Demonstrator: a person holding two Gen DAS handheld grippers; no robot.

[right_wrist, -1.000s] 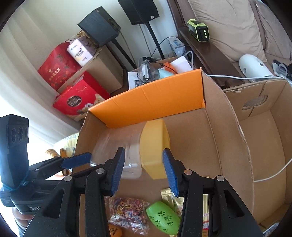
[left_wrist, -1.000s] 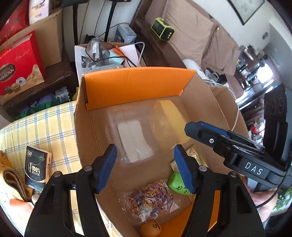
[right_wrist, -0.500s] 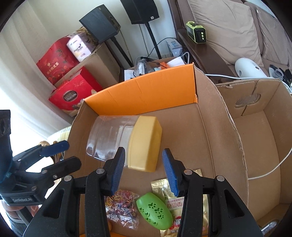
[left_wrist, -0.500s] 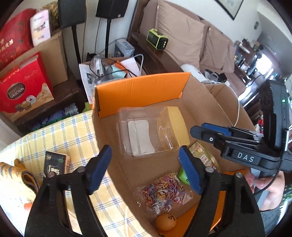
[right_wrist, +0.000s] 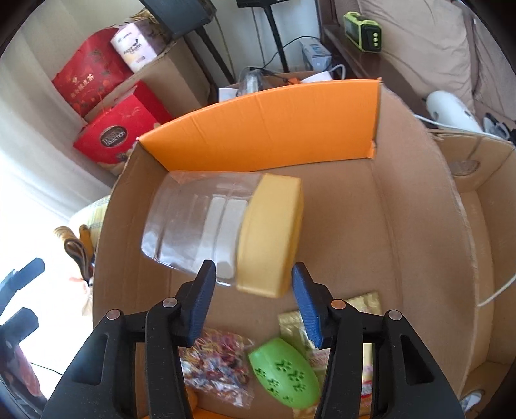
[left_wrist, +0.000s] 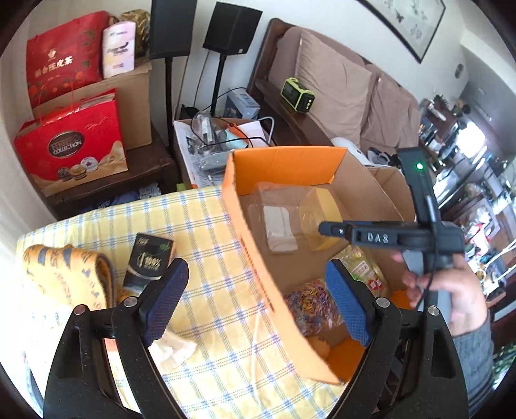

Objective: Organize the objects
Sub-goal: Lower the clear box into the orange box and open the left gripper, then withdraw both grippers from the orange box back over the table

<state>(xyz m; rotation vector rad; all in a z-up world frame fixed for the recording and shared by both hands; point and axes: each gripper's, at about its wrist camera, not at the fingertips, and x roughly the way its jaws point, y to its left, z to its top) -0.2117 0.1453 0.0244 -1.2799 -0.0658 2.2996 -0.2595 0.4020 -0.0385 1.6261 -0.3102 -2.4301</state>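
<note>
A clear plastic jar with a yellow lid (right_wrist: 225, 232) lies on its side in the cardboard box (right_wrist: 419, 225), and shows in the left wrist view (left_wrist: 290, 219) too. A bag of coloured rubber bands (right_wrist: 216, 364), a green perforated egg-shaped case (right_wrist: 283, 374) and a gold snack packet (right_wrist: 367, 309) lie near the box's front. My right gripper (right_wrist: 254, 306) is open and empty just above the jar's lid. My left gripper (left_wrist: 254, 303) is open and empty, straddling the box's orange left wall (left_wrist: 258, 258). A black "100%" carton (left_wrist: 148, 261) and a folded orange towel (left_wrist: 67, 277) lie on the checked cloth.
A second open cardboard box (right_wrist: 477, 206) stands to the right. Red gift boxes (left_wrist: 71, 141), speakers on stands (left_wrist: 232, 29), a box of cables (left_wrist: 222, 138) and a sofa (left_wrist: 338, 87) are behind. Crumpled tissue (left_wrist: 174, 348) lies on the checked cloth (left_wrist: 209, 232). An orange ball (left_wrist: 319, 348) sits in the box's corner.
The jar has come to rest on the box floor, free of both grippers. My left gripper has pulled back and to the left, over the box wall and cloth. My right gripper has risen slightly.
</note>
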